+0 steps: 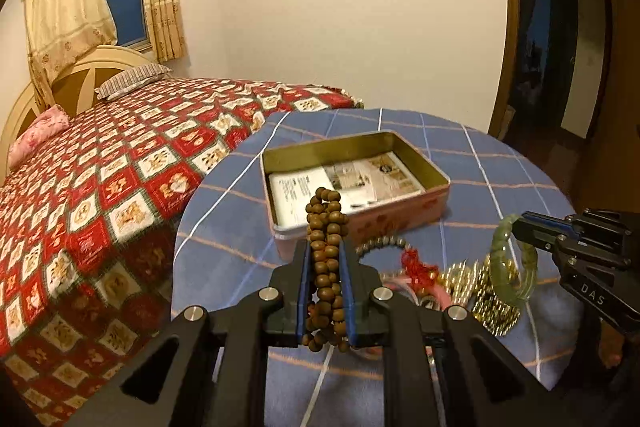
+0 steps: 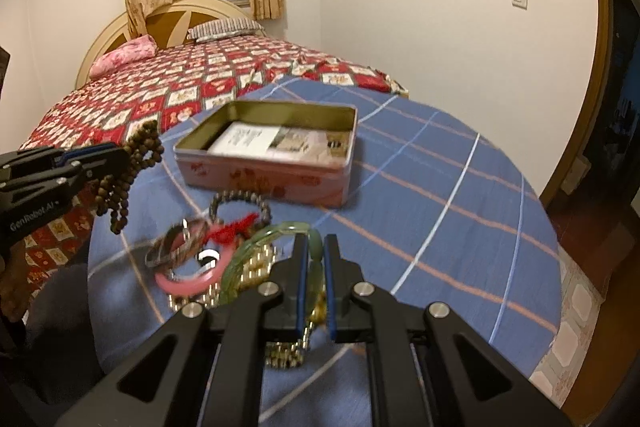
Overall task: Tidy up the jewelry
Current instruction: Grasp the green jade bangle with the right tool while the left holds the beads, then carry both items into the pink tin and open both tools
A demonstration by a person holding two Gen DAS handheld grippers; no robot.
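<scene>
**Both claws grip jewelry over the worktop**

The left claw [image 1: 326,259] is clamped on a bunched strand of brown wooden beads [image 1: 327,267], held above the blue plaid-covered round worktop [image 2: 440,179]. Beyond it sits the open pink rectangular tin box [image 2: 272,179], papers inside. Near it lies a heap of bangles and gold chains [image 2: 208,267]. The right claw [image 2: 316,267] pinches a translucent green jade bangle [image 2: 260,243].

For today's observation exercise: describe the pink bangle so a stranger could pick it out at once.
Start at the pink tin box on the blue checked tablecloth. In front of it lies a heap of jewelry; the pink bangle rests flat at the heap's near left edge. It alone is smooth, solid pink, unlike the green bangle and gold chain beside it.
</scene>
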